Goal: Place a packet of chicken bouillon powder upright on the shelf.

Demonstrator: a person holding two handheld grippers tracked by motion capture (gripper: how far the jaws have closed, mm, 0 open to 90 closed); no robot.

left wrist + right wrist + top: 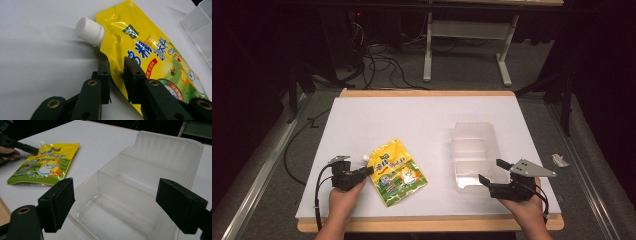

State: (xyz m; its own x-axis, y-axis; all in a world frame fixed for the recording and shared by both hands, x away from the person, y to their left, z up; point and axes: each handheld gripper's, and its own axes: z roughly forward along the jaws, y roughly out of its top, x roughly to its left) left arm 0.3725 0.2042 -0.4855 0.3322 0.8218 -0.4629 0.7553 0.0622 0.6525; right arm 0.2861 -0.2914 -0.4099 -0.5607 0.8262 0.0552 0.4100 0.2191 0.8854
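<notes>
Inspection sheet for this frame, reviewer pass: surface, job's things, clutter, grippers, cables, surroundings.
Surface: white board on a wooden table edge.
Job's things: yellow spout pouch lying flat, white cap on; clear divided bin holds nothing.
Clutter: nothing seen on the board.
Grippers: left gripper pinching the pouch's edge below the spout; right gripper open at the bin's near end.
Cables: left gripper's cable trails off the board; black cables on the floor behind.
Surroundings: dark room, white frame legs, small scrap right of the board.
</notes>
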